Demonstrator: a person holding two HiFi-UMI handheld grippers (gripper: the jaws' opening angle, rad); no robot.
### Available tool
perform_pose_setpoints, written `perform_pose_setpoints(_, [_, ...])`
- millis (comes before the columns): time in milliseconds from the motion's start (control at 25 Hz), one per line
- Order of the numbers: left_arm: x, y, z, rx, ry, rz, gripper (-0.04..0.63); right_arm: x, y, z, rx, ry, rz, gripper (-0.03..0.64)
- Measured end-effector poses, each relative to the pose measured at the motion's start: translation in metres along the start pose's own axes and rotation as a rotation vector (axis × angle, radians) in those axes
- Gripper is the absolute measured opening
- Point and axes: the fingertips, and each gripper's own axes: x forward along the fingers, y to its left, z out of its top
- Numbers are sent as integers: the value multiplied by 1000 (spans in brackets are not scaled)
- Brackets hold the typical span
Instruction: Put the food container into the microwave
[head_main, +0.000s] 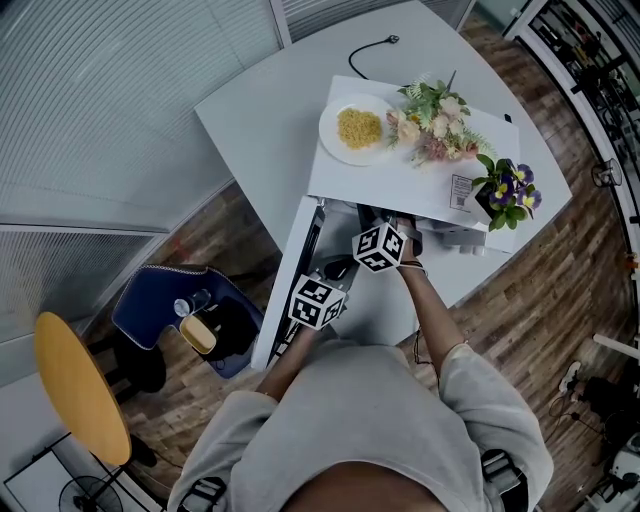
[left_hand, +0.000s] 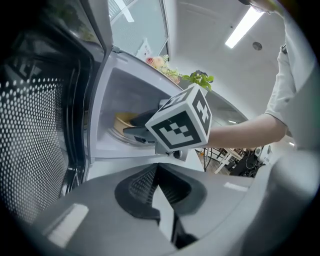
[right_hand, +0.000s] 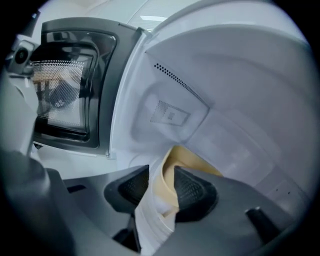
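Container (right_hand: 186, 159): inside the microwave (right_hand: 240, 100) cavity, apparently resting on its floor. Right tool (right_hand: 161, 186) reaches in. The container's wall stands between its jaws, which are spread and look released rather than clamping. Left tool (left_hand: 158, 172): clenched on nothing, outside the cavity beside the open door (left_hand: 40, 125).

Judgement: placement is essentially done. Left to do: draw the right tool clear without dragging the container. Shutting the door may follow, though the task does not ask for it.
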Motion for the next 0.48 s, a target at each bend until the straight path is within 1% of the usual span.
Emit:
perform_pose_setpoints(160, [-1, -1, 0, 4, -3, -1, 11, -6, 0, 3, 7, -15, -10, 138])
perform_pose_setpoints(480, [-5, -9, -1, 23, -6, -5, 11, -24, 1, 1, 16, -25, -34, 137])
